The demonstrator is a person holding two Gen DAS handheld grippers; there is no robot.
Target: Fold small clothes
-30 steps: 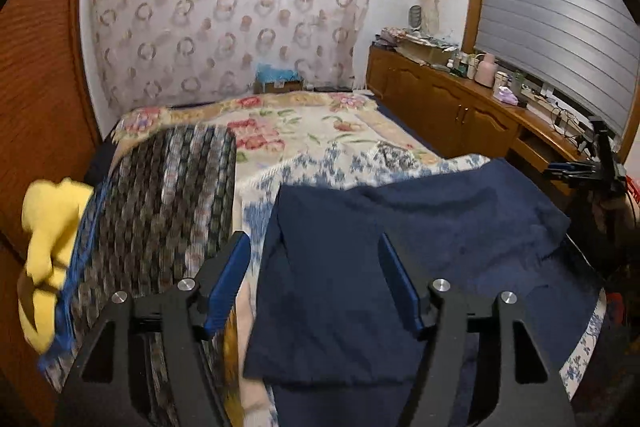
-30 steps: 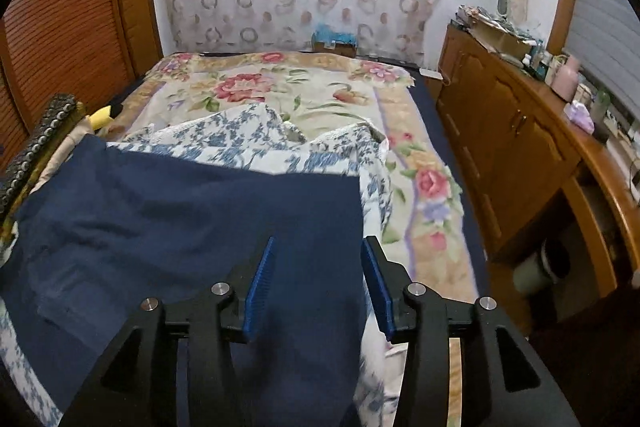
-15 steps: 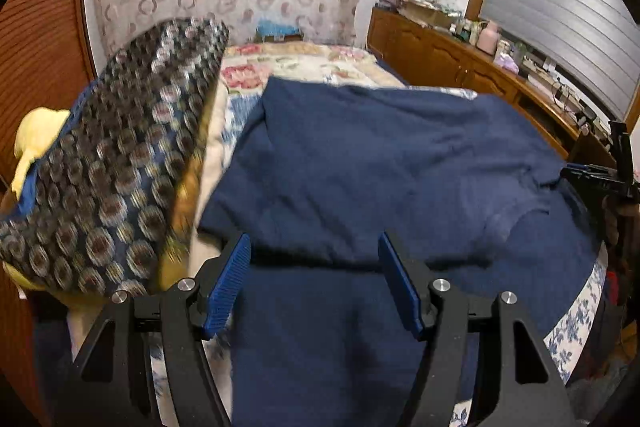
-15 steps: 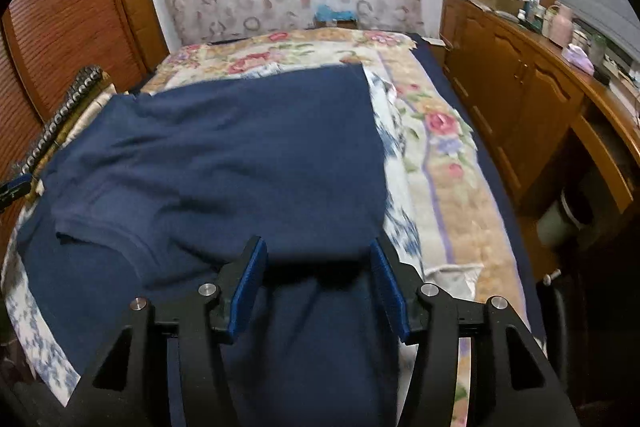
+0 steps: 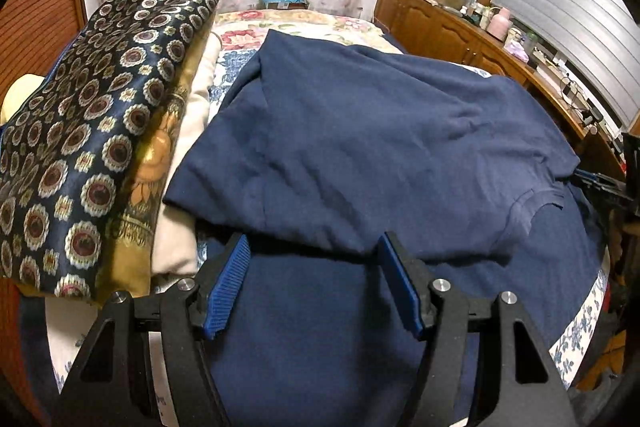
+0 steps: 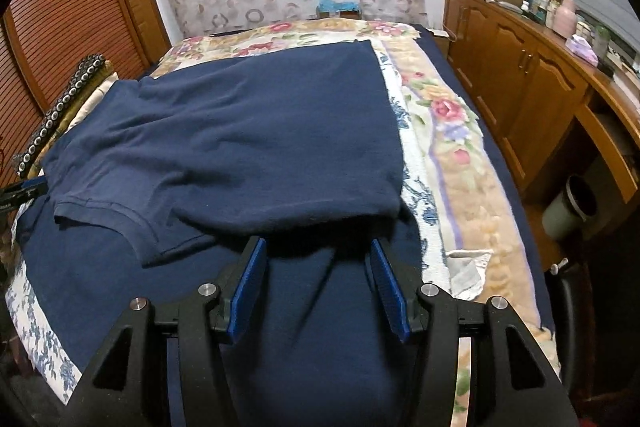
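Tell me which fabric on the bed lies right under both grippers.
The navy shirt, plain and folded over itself; the circle-patterned cloth sits off to its left.

One navy shirt (image 5: 360,131), one patterned pillow (image 5: 100,115), two tongs (blue pads (image 6: 250,291) on each), one bed (image 6: 460,147), one bin (image 6: 572,207).

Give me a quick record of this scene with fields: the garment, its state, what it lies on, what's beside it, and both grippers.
garment: navy T-shirt
state: folded over itself, top layer's edge just ahead of both grippers
surface: floral bedspread
beside it: patterned folded bedding on its left
left gripper: open, fingers holding nothing
right gripper: open, jaws have just been opening, nothing between the pads
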